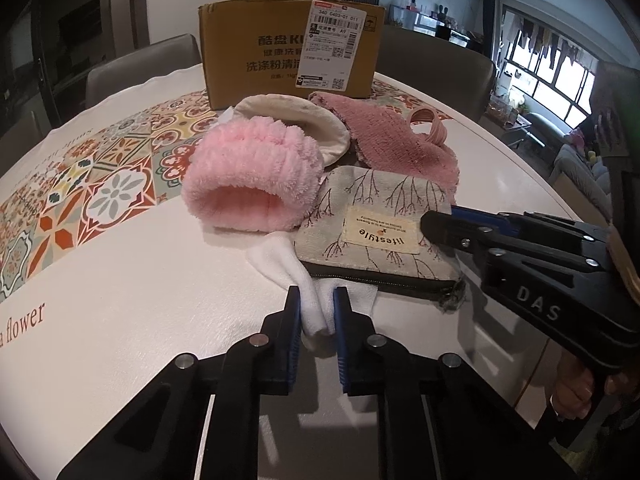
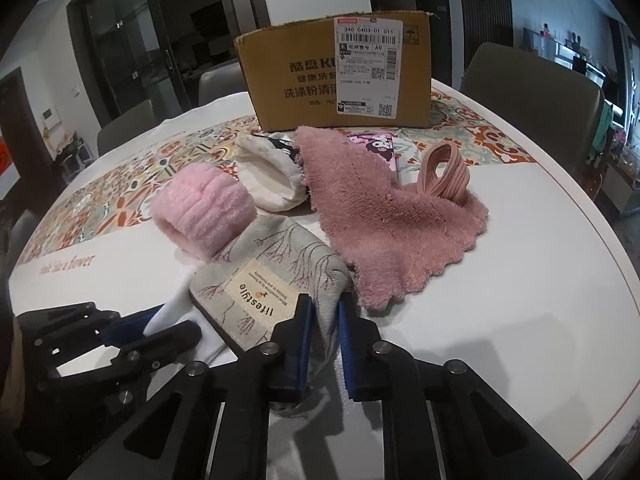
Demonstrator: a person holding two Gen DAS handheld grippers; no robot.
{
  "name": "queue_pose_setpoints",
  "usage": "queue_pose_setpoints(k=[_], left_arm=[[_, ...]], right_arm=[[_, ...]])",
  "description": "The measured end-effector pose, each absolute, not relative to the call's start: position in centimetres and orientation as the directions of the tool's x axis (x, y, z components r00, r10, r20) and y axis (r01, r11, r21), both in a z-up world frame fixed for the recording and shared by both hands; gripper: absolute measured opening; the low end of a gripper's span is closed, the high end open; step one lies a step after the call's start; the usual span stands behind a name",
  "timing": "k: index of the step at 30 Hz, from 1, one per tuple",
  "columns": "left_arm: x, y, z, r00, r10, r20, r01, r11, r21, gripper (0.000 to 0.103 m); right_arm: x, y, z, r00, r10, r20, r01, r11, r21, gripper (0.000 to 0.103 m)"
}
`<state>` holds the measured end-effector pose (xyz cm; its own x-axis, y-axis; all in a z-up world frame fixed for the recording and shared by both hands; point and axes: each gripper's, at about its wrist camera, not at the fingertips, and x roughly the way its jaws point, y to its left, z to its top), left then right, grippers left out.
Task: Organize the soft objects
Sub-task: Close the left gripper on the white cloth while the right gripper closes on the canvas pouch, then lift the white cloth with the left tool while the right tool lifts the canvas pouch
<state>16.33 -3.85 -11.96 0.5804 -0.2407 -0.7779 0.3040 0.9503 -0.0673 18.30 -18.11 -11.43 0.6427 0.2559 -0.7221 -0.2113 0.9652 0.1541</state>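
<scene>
**A:** What are you seeing from the rig?

**B:** My left gripper (image 1: pixel 316 308) is nearly closed, its blue pads pinching a fold of a white sock (image 1: pixel 296 280), smooth knit, lying flat on the desk (image 1: pixel 140 300). My right gripper (image 2: pixel 322 320) is clamped on the near corner of a grey canvas pouch (image 2: pixel 276 276), coarse weave, printed with bare branches, dark zipper along one edge. The pouch lies partly over the sock.

**A:** And the rest of the pile?

**B:** A fluffy pink cuff (image 1: pixel 252 176), tube-shaped and ribbed, sits just behind the pouch and touches it. Behind that is a cream fabric piece (image 1: pixel 296 120), rounded and matte. A dusty pink towel (image 2: pixel 384 216) with a nubby pile and scalloped hem spreads to the right, and a ribbed pink band (image 2: pixel 444 172) stands looped on its far side. A cardboard box (image 2: pixel 320 76) with a ragged top edge stands behind everything.

**A:** Room to move?

**B:** Bare white cloth in front of my left gripper and to the right of the towel; the desk rim curves round on the right. A patterned tile strip (image 1: pixel 100 168) runs across the cloth.

**A:** Any text?

**B:** The pouch patch reads "lifestyle", the box label "340 C403-01 011" and "A9", the cloth "flower", and the right gripper body "DAS"
</scene>
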Motion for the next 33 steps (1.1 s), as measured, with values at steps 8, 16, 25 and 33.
queue_pose_setpoints(k=[8,16,25,33], left_arm=[[14.7,-3.3,-10.6,0.603,-0.245,-0.759,0.302,0.951,-0.068,0.013],[13.1,-3.1,-8.1,0.663,-0.235,-0.711,0.299,0.953,-0.036,0.013],[12.0,-2.7,-5.2,0.725,-0.199,-0.659,0.265,0.964,0.0,0.013],[11.4,-2.7,-2.3,0.777,-0.166,-0.608,0.235,0.971,0.035,0.013]], right_arm=[[16.6,-17.5,-9.5,0.683,0.241,-0.69,-0.215,0.968,0.126,0.012],[14.9,-17.7,-7.2,0.733,0.204,-0.649,-0.184,0.978,0.1,0.011],[13.5,-17.7,-4.7,0.778,0.173,-0.603,-0.162,0.984,0.073,0.011],[12.8,-17.7,-2.5,0.807,0.166,-0.567,-0.159,0.985,0.063,0.011]])
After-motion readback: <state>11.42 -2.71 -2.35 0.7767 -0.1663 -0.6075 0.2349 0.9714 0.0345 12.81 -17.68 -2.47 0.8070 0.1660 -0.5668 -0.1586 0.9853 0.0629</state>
